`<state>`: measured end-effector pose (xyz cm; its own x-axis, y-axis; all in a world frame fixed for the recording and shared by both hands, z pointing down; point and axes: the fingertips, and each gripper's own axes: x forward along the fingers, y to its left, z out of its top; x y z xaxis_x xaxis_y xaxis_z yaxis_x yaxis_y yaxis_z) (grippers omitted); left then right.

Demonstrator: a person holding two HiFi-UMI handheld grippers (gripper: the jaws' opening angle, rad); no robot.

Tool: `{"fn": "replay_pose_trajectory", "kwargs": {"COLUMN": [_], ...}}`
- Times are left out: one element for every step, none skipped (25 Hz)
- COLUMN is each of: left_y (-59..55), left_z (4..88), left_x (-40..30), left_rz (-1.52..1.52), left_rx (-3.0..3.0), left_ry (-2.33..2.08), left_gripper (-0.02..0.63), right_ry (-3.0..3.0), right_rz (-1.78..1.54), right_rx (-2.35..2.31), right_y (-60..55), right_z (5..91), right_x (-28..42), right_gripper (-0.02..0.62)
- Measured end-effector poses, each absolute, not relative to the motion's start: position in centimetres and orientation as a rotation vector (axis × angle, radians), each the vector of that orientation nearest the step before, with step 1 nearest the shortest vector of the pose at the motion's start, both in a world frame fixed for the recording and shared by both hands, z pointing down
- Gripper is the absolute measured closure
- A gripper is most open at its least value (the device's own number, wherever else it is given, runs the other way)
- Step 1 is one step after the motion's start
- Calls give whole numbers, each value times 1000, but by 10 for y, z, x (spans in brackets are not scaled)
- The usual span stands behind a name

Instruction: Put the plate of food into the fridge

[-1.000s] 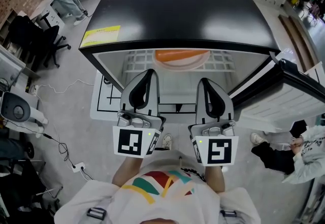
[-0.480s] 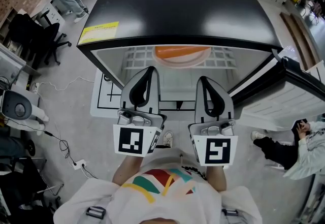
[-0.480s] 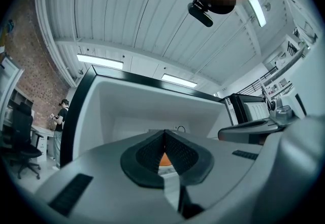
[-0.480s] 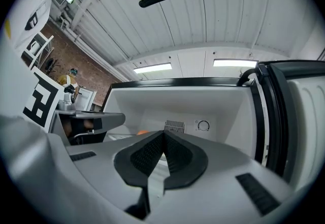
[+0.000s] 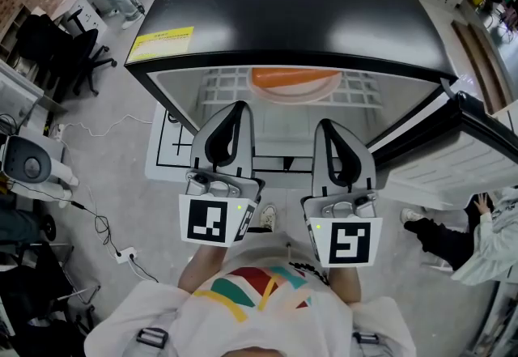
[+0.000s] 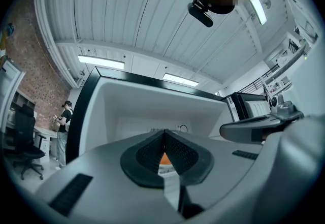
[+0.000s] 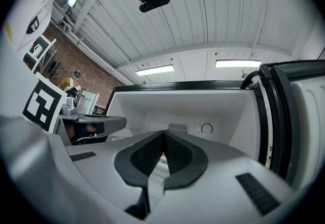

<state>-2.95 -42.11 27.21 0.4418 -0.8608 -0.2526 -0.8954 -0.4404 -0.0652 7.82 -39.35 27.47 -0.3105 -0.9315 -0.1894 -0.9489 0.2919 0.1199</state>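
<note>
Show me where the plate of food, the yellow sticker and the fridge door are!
plate of food (image 5: 295, 78): head view, on the orange food.
yellow sticker (image 5: 160, 45): head view, on its middle.
fridge door (image 5: 445, 173): head view, on its white inner side.

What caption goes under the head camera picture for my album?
Plate of orange food on a wire shelf in the open fridge, left tool and right tool shut and empty in front.

Fridge (image 5: 291, 15) black outside, white inside; plate of food (image 5: 293, 77) orange; sticker (image 5: 161, 44) yellow; floor (image 5: 105, 177) grey.
</note>
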Motion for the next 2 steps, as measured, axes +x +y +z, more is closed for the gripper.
{"fn": "replay_pose_trajectory", "kwargs": {"left_y": [-421, -422], "left_z": [272, 271], "left_x": [-30, -30], "left_rz": [269, 269], "left_rx": [-2499, -2497], "left_ry": [1542, 1542], "left_gripper": [601, 601], "right_ry": [2457, 2457], "right_rz": [326, 331], "right_rx": [-1795, -1797], "right_y": [-393, -393], "right_z": [274, 273], "right_x": [78, 79], "right_gripper": [596, 595]}}
